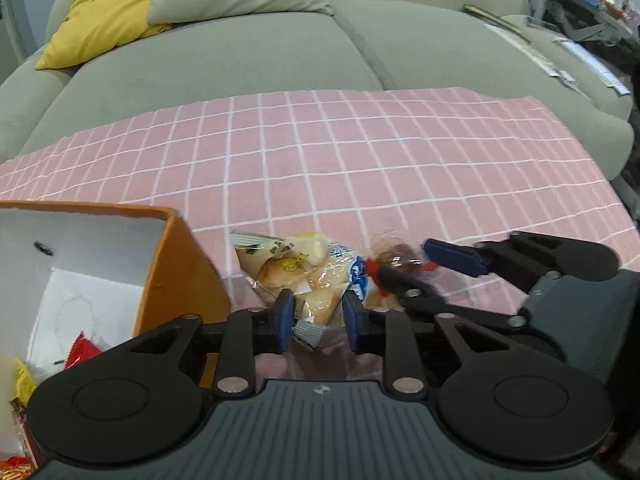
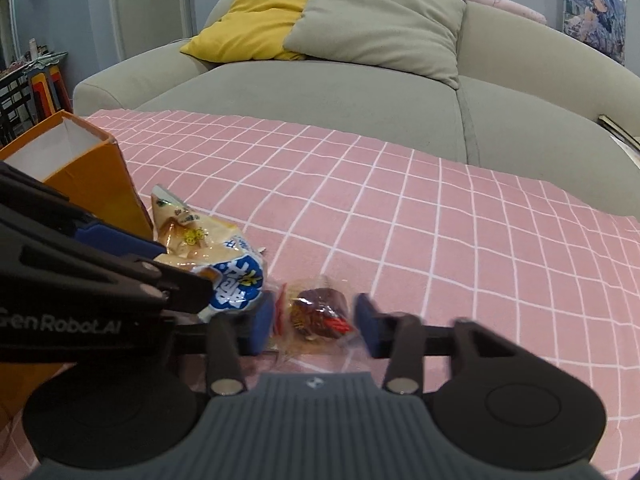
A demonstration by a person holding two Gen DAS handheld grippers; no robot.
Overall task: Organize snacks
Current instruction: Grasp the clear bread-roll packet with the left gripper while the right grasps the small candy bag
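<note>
On the pink-checked desk [image 1: 400, 152], the left gripper [image 1: 318, 320] straddles the bread packet [image 1: 304, 276] at lower centre, pads near but not visibly pinching, while the right gripper [image 2: 314, 326], spread, brackets the small brown snack [image 2: 318, 312]; orange box [image 1: 176, 264] lies just left.
</note>
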